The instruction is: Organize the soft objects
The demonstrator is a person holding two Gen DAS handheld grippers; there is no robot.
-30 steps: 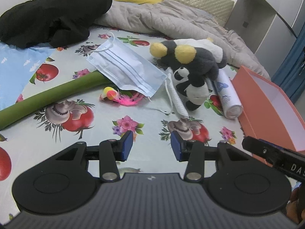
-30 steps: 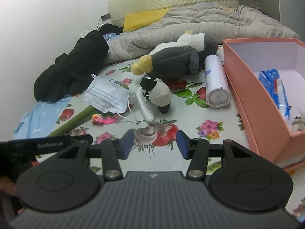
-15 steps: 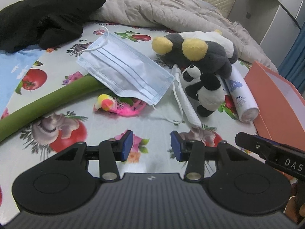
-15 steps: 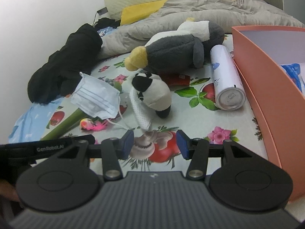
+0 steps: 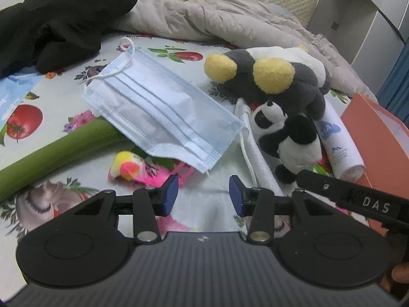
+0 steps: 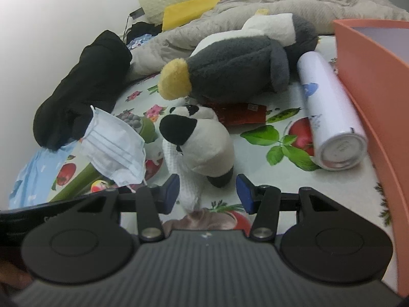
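Note:
A small panda plush (image 6: 202, 140) (image 5: 288, 138) lies on the fruit-print sheet beside a rolled white cloth (image 6: 184, 179) (image 5: 255, 151). Behind it lies a large grey penguin plush (image 6: 237, 69) (image 5: 276, 81). A blue face mask (image 5: 158, 112) (image 6: 115, 148) rests on a green foam tube (image 5: 58, 151). A pink and yellow toy (image 5: 138, 171) lies under the mask's edge. My left gripper (image 5: 203, 195) is open, just short of the mask and the pink toy. My right gripper (image 6: 207, 193) is open, its fingers either side of the panda's rear and the cloth's end.
An orange box (image 6: 378, 97) (image 5: 378, 138) stands at the right. A white spray can (image 6: 329, 120) (image 5: 340, 143) lies against it. A black garment (image 5: 58, 20) (image 6: 84, 87) and a grey quilt (image 5: 217, 18) lie at the back. A red packet (image 6: 240, 112) lies under the penguin.
Both grippers have moved forward toward the toys. The right gripper has closed in on the panda plush, the left on the mask. Both stay open.

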